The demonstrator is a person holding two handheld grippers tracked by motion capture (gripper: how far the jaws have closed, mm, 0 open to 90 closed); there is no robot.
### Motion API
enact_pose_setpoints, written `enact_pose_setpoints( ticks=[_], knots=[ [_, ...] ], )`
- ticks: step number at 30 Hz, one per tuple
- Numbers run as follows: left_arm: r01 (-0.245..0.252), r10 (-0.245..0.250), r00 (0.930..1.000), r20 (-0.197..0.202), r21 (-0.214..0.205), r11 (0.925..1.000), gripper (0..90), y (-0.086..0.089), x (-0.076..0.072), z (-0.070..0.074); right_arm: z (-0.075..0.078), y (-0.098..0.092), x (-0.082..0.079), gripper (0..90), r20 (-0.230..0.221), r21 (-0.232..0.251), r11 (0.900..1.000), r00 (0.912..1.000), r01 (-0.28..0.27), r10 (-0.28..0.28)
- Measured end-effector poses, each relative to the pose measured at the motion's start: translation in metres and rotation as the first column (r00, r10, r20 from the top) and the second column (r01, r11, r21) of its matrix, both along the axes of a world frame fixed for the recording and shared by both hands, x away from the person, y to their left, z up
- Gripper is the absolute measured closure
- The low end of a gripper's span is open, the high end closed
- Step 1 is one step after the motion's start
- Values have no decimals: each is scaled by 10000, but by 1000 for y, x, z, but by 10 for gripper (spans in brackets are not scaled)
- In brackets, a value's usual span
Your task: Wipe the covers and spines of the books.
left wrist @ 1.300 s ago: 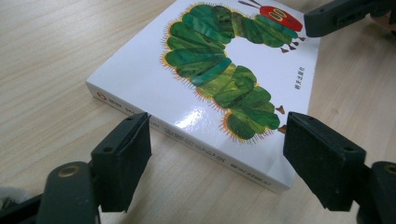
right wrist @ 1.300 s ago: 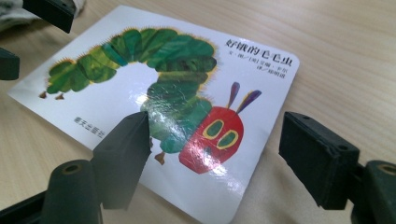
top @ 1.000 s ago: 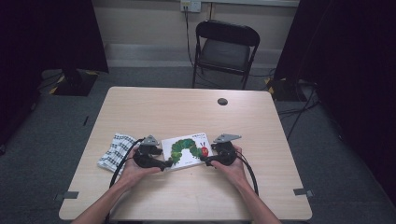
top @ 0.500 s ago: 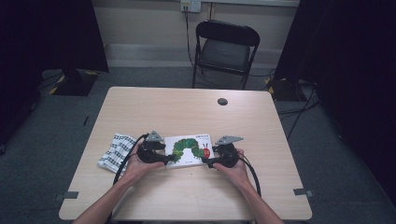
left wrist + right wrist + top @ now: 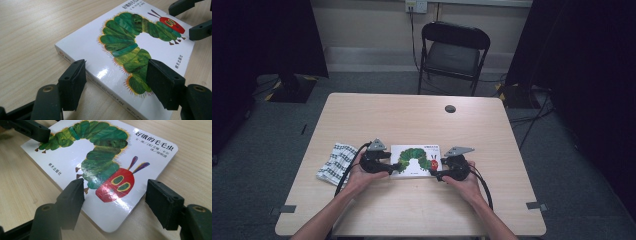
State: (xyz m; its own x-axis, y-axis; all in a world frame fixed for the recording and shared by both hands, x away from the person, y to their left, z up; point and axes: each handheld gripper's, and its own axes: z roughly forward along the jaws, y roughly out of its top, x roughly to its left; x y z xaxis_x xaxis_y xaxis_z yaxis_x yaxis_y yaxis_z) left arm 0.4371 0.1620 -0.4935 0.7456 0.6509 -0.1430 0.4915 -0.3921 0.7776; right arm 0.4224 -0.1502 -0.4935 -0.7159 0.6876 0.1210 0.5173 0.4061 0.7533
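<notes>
A white picture book [image 5: 416, 161] with a green caterpillar on its cover lies flat on the table near the person. My left gripper [image 5: 396, 167] is at the book's left end. In the left gripper view its jaws have just been closing; they stand open [image 5: 117, 75], one beside the spine edge, the other over the cover [image 5: 125, 50]. My right gripper [image 5: 437, 174] is at the right end. Its jaws have also just been closing and stand open [image 5: 116, 195] astride the rounded corner near the red head [image 5: 115, 185].
A folded black-and-white checked cloth [image 5: 334, 162] lies left of my left hand. A small dark round thing [image 5: 450, 108] sits toward the far right of the wooden table [image 5: 412, 120]. A black chair [image 5: 454, 50] stands beyond the far edge.
The left gripper has edged slightly away from the person, and the book now lies squarer to the table's edge. The right hand has kept its place.
</notes>
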Motion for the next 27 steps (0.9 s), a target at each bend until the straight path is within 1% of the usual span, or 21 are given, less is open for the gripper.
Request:
enact_pose_setpoints(
  ticks=[2,4,6,7,8,10,12,15,16,18,19,20,22,23,24,25,27],
  knots=[
    [-17,17,10000,10,45,10000,324,0,0,0,1,0,0,316,-16,-43,10000,10000,2,-2],
    [-95,95,10000,-20,2,10000,329,-1,0,0,1,-1,-1,331,-47,-33,10000,10000,-36,36],
    [-294,294,9996,-49,116,9995,334,-4,-1,2,0,-2,-1,333,-53,41,10000,10000,-46,46],
    [-299,299,9995,-40,152,9994,338,-4,-2,2,0,-2,-1,333,-32,18,10000,10000,-54,55],
    [-278,279,9996,-24,234,9993,347,-4,-2,4,0,-2,-1,333,-16,17,10000,10000,-62,62],
    [-309,311,9995,-92,179,9994,382,-2,-1,4,1,-2,-1,346,79,13,10000,9999,-83,83],
    [-410,410,9992,-11,315,9987,356,-1,-2,6,2,-2,0,346,160,61,10000,9999,37,-38],
    [-572,572,9984,-22,83,9983,305,1,-4,11,4,-6,2,346,200,173,9996,9995,223,-226],
    [-526,526,9986,-28,84,9986,298,2,-5,14,5,-8,2,344,224,224,9994,9993,282,-287],
    [-349,353,9993,-153,281,9990,268,4,-6,20,10,-12,1,332,346,359,9984,9984,444,-457],
    [-341,343,9994,-86,229,9992,259,5,-7,22,14,-15,1,331,416,540,9968,9973,584,-607],
    [-374,374,9993,-7,248,9990,258,7,-9,26,16,-17,1,329,463,598,9962,9967,633,-661],
    [-450,449,9989,114,156,9989,236,12,-12,31,22,-21,1,319,557,766,9942,9952,756,-799],
    [-437,436,9990,81,30,9990,235,14,-13,33,24,-23,1,319,574,878,9927,9945,822,-874],
    [-395,395,9992,-2,-33,9992,212,18,-14,34,26,-25,0,320,613,931,9918,9938,871,-931],
    [-482,482,9988,-39,67,9988,190,21,-15,34,27,-27,0,318,615,952,9911,9932,931,-992],
    [-554,553,9985,33,176,9983,184,29,-17,33,31,-31,-1,307,620,741,9928,9932,941,-988]
  ],
)
